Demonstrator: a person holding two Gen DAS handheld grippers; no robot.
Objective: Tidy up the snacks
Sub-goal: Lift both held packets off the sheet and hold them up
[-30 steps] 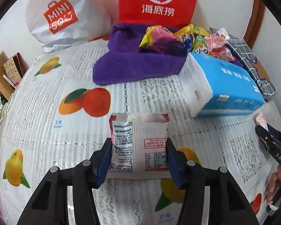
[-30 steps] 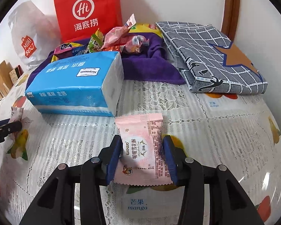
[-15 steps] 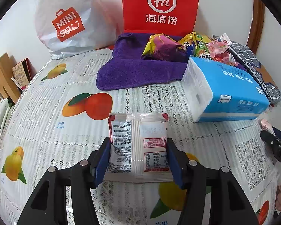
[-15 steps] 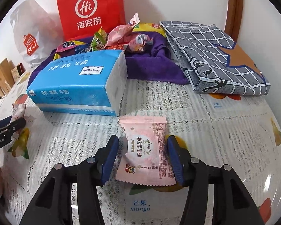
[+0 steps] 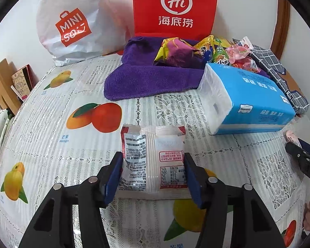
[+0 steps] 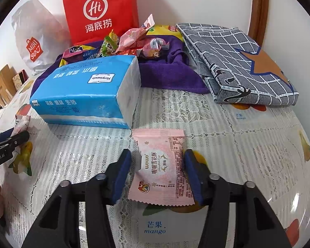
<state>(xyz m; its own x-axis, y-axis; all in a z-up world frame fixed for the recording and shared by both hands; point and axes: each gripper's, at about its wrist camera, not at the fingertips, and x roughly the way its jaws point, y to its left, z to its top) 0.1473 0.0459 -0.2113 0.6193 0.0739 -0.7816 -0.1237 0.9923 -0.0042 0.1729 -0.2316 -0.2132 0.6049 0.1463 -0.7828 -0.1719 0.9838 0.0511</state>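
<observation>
Right wrist: pink packet (image 6: 162,166) between parted jaws

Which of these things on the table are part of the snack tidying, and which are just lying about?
Part of the job:
white snack packet between the left gripper fingers
pink snack packet between the right gripper fingers
snack pile on the purple towel

Lying about:
blue tissue pack
red bag
white bag
grey checked cloth
</observation>
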